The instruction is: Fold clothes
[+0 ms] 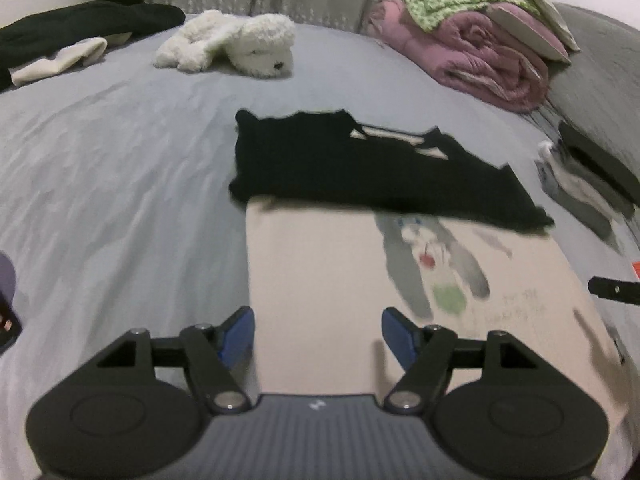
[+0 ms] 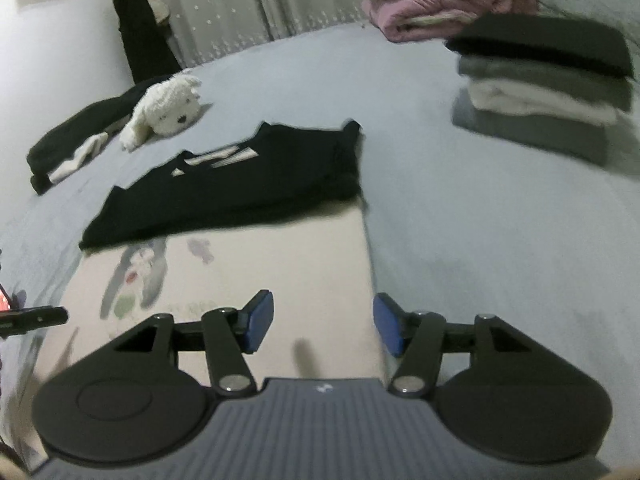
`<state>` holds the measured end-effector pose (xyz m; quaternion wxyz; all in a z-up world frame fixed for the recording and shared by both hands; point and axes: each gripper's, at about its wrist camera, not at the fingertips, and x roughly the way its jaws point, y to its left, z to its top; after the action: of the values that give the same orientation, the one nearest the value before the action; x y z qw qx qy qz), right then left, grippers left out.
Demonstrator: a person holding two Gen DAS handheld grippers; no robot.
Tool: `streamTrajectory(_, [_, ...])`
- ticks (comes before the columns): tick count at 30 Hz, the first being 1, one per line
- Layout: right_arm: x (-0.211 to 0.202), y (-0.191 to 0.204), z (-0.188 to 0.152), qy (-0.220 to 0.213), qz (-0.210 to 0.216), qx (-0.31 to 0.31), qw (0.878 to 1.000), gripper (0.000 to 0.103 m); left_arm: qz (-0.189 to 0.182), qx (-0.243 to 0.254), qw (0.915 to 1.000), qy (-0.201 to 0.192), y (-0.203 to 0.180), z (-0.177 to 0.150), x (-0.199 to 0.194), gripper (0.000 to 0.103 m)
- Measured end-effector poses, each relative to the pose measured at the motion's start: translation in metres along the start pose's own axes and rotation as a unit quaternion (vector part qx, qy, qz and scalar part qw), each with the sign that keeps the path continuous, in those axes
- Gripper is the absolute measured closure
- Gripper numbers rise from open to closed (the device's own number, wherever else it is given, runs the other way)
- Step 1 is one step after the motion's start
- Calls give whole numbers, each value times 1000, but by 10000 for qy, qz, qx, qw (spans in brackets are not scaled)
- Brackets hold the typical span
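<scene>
The left gripper, a black hand-held tool with two linked arms, round black side housings and a ribbed grey body, points forward and downward with its blue-padded fingers spread well apart and nothing between them. The right gripper, of the same black-and-grey build, is angled down in the same way, its blue pads likewise apart and pressing on nothing. At the edge of each wrist view a thin black finger of the other gripper shows, so the two are held side by side.
</scene>
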<state>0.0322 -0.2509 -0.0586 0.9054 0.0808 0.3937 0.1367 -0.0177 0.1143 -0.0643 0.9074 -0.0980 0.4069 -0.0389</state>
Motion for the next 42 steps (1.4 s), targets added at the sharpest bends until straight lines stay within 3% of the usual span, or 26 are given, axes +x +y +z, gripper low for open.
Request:
streamTrajectory(7, [-12,-23,-19,445,-312,-24,9985,43,-465,-59,9987,212,23,-26,-21,31])
streamTrajectory(12, [-29,-52,-30,549,60,344,9979,44,-1040,-422,9932,306,48,-40,-35,31])
streamTrajectory(17, [-41,-81,-37,691,661,981,9906,44,-1606,-993,9813,374,74,-52,-44,37])
streamTrajectory(21, [-48,-95,-43,886,1145,1364,9800,44,-2104,-1377,9662,567,88,-61,-46,38])
streamTrajectory(27, [-52,-108,-51,1160,1746,1803,9610,44,-2766,-1511,9442,962,90,-72,-41,38])
streamTrajectory(31, [-50,-106,-55,1417,2060,1890,9496,44,-2996,-1479,9352,1177,84,-74,-38,38])
streamTrajectory(42, [-40,-90,-57,1655,2285,1660,9449,44,-3261,-1224,9253,1499,67,-76,-33,43])
